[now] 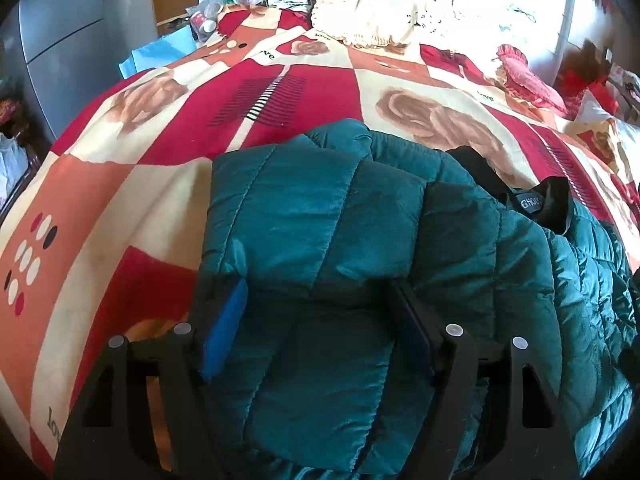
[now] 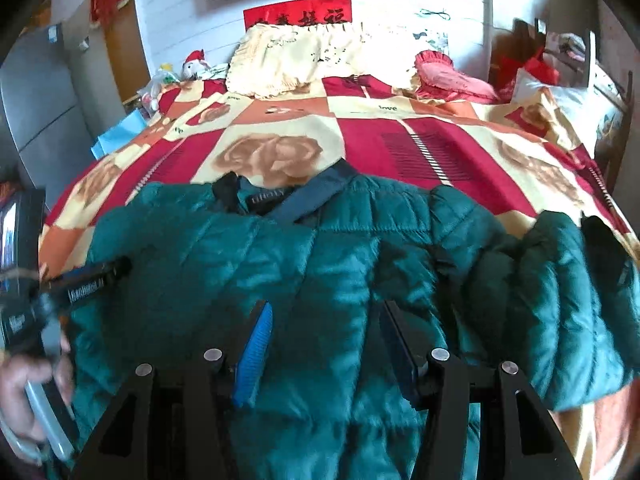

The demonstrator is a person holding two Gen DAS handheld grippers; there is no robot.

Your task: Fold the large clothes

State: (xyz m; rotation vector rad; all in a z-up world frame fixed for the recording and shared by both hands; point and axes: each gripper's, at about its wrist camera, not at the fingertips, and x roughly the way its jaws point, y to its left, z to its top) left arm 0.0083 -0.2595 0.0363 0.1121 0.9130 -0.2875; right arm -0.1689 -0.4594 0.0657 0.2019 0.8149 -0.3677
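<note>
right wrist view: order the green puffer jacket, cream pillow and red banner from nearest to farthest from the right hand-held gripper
1. green puffer jacket: directly under the right hand-held gripper, on the near end of the bed.
2. cream pillow: at the head of the bed.
3. red banner: on the wall behind the pillow.

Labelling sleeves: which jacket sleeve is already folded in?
The sleeve under the left tool, lying across the teal puffer jacket; the other sleeve still lies outward.
</note>
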